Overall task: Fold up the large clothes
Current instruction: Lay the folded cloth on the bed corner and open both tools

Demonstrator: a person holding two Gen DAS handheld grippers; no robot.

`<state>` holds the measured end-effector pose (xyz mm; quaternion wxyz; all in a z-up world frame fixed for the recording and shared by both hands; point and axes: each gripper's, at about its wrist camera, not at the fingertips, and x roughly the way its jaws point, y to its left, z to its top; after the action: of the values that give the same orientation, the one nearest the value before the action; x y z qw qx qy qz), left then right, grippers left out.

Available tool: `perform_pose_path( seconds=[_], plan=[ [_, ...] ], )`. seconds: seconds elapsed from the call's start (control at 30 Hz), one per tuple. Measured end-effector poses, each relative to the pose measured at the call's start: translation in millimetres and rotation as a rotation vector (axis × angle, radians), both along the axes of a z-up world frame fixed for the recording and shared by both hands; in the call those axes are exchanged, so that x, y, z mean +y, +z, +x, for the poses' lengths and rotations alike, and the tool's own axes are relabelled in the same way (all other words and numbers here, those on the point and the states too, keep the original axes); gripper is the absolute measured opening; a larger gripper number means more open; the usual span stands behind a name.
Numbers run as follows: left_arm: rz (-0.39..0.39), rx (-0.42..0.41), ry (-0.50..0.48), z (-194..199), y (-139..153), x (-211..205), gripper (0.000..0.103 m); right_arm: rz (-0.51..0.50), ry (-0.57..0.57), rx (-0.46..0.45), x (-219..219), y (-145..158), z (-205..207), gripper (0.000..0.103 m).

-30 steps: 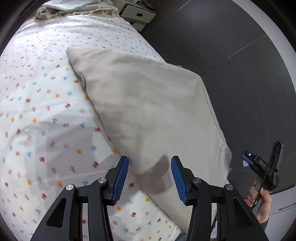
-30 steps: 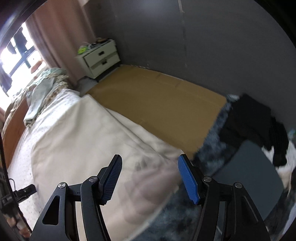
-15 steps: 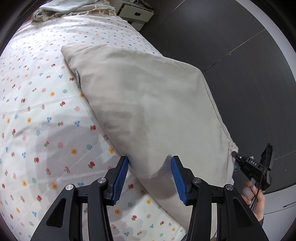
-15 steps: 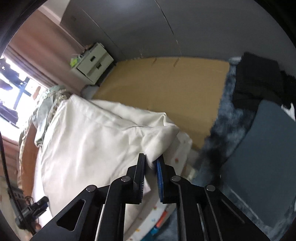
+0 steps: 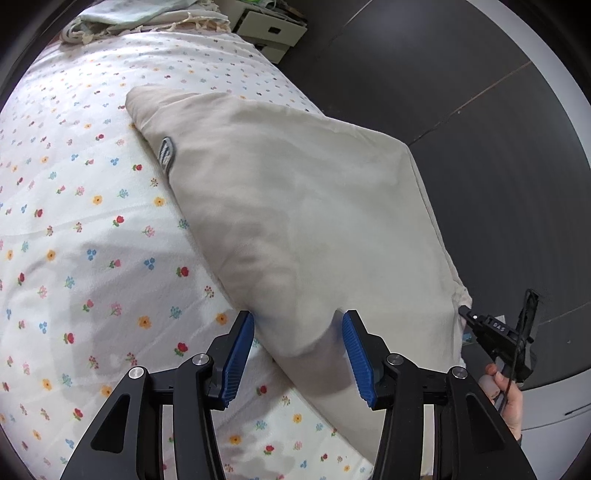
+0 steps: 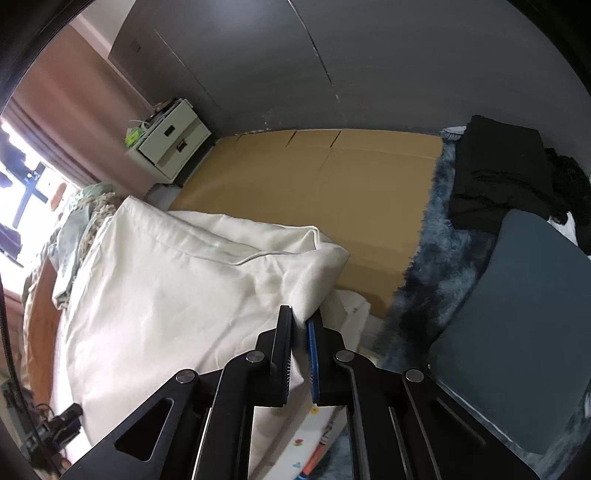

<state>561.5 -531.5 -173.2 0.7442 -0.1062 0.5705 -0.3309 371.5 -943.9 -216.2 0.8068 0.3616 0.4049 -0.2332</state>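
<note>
A large cream garment (image 5: 303, 206) lies on the floral bed sheet (image 5: 81, 229), with a grey label near its far left edge. My left gripper (image 5: 298, 345) is open, its blue pads on either side of the garment's near corner. My right gripper (image 6: 300, 325) is shut on the garment's other near corner (image 6: 306, 291) and lifts it a little off the bed; the rest of the cloth (image 6: 166, 288) spreads away to the left. The right gripper also shows in the left wrist view (image 5: 495, 332) at the garment's right corner.
A folded blanket (image 5: 122, 14) lies at the head of the bed. A white bedside drawer unit (image 6: 166, 140) stands by the curtain. Flat cardboard (image 6: 314, 177) covers the floor beside the bed. A blue shaggy rug (image 6: 424, 251), dark clothes (image 6: 498, 177) and a grey pad (image 6: 517, 332) lie at right.
My right gripper closed on the garment's corner and lifted it. My left gripper stayed open and moved closer over the other near corner.
</note>
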Motion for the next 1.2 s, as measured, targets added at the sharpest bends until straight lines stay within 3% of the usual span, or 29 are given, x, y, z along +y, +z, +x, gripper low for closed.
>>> perform_pose_path(
  seconds=[0.1,0.17,0.23,0.5,0.57,0.63,0.73,0.83,1.2],
  plan=[
    [0.012,0.027,-0.009,0.0,2.3,5.0,0.053,-0.068,0.043,0.074,7.6,8.3,5.8,0.011],
    [0.019,-0.001,-0.006,-2.4,9.2,10.5,0.054,-0.125,0.047,0.123,15.1,20.8,4.3,0.027],
    [0.023,-0.023,0.004,-4.2,16.4,18.0,0.066,-0.143,0.056,0.115,22.0,34.7,-5.1,0.048],
    [0.006,-0.102,0.023,-31.4,69.2,48.5,0.077,-0.133,0.112,0.071,45.8,77.2,-42.3,0.052],
    [-0.012,-0.125,0.029,-41.5,85.4,57.9,0.086,-0.137,0.123,0.058,57.0,91.2,-50.8,0.063],
    [-0.027,-0.151,0.034,-49.5,101.0,66.8,0.095,-0.143,0.128,0.034,65.2,104.9,-59.2,0.082],
    [-0.016,-0.199,0.05,-64.2,126.2,79.1,0.096,-0.159,0.136,0.002,82.0,126.2,-72.4,0.098],
    [-0.026,-0.255,0.065,-84.2,151.2,96.0,0.102,-0.165,0.15,-0.026,97.9,142.7,-85.4,0.099],
    [-0.008,-0.389,0.053,-152.9,203.4,139.9,0.102,-0.204,0.183,-0.146,153.8,195.5,-135.8,0.1]
  ],
)
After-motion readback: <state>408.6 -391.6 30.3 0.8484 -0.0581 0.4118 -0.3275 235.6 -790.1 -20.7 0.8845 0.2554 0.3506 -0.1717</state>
